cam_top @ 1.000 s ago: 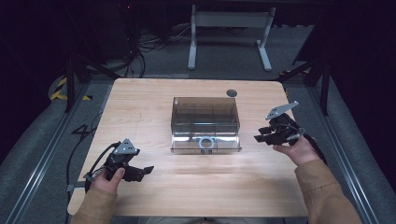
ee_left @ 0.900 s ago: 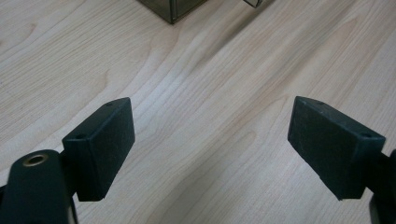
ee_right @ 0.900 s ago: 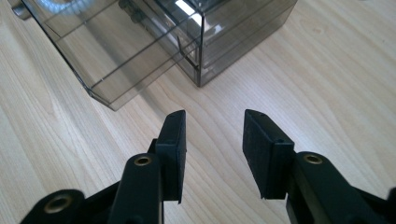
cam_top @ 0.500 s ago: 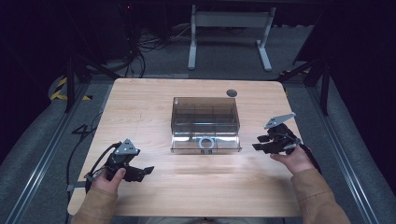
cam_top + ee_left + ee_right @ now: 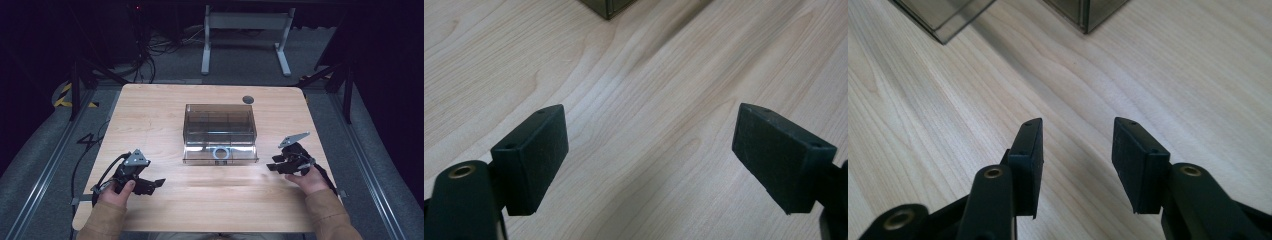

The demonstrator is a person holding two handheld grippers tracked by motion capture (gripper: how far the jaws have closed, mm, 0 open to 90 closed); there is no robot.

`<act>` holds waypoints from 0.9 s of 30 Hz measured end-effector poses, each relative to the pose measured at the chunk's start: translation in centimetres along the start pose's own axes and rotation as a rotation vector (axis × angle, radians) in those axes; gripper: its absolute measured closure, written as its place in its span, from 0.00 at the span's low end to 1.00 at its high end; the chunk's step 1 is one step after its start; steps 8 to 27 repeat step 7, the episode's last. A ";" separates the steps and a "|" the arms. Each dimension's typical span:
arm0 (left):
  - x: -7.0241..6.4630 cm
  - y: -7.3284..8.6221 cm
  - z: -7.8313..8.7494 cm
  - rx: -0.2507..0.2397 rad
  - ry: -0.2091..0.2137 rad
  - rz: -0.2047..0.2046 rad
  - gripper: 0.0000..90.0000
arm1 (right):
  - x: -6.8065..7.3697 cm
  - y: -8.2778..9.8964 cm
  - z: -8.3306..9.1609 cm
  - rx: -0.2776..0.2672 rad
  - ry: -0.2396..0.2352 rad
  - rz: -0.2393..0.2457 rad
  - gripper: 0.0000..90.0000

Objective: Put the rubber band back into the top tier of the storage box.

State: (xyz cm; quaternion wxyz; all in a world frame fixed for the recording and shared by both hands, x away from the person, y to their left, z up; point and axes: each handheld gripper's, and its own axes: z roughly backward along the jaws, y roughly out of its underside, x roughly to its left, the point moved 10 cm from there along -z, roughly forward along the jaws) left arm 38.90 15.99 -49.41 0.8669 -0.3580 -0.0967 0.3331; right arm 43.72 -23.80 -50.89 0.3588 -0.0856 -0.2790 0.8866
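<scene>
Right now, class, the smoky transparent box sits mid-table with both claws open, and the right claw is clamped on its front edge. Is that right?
Not quite. The right claw holds nothing: the right gripper view shows its jaws open over bare table, apart from the smoky transparent box. The rest stands: the box sits mid-table and the left claw is open too.

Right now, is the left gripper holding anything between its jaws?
No, the left gripper stands open, with bare wooden table between its pads.

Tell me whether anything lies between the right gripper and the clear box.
Nothing visible does. Only bare table separates the right gripper, its jaws open and empty, from the clear box in the middle of the tabletop.
</scene>
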 end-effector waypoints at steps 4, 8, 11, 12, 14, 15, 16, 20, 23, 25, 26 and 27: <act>0.0 0.0 0.1 -0.003 0.001 0.002 0.17 | 0.3 0.3 -0.5 0.014 0.017 0.007 0.62; 0.0 0.0 0.0 -0.004 0.002 0.005 0.17 | 0.2 0.1 -0.3 -0.011 0.037 0.007 0.62; 0.0 0.0 0.0 -0.004 0.002 0.005 0.17 | 0.2 0.1 -0.3 -0.011 0.037 0.007 0.62; 0.0 0.0 0.0 -0.004 0.002 0.005 0.17 | 0.2 0.1 -0.3 -0.011 0.037 0.007 0.62; 0.0 0.0 0.0 -0.004 0.002 0.005 0.17 | 0.2 0.1 -0.3 -0.011 0.037 0.007 0.62; 0.0 0.0 0.0 -0.004 0.002 0.005 0.17 | 0.2 0.1 -0.3 -0.011 0.037 0.007 0.62; 0.0 0.0 0.0 -0.004 0.002 0.005 0.17 | 0.2 0.1 -0.3 -0.011 0.037 0.007 0.62; 0.0 0.0 0.0 -0.004 0.002 0.005 0.17 | 0.2 0.1 -0.3 -0.011 0.037 0.007 0.62; 0.0 0.0 0.0 -0.004 0.002 0.005 0.17 | 0.2 0.1 -0.3 -0.011 0.037 0.007 0.62; 0.0 0.0 0.0 -0.004 0.002 0.005 0.17 | 0.2 0.1 -0.3 -0.011 0.037 0.007 0.62; 0.0 0.0 0.0 -0.004 0.002 0.005 0.17 | 0.2 0.1 -0.3 -0.011 0.037 0.007 0.62; 0.0 0.0 0.0 -0.004 0.002 0.005 0.17 | 0.2 0.1 -0.3 -0.011 0.037 0.007 0.62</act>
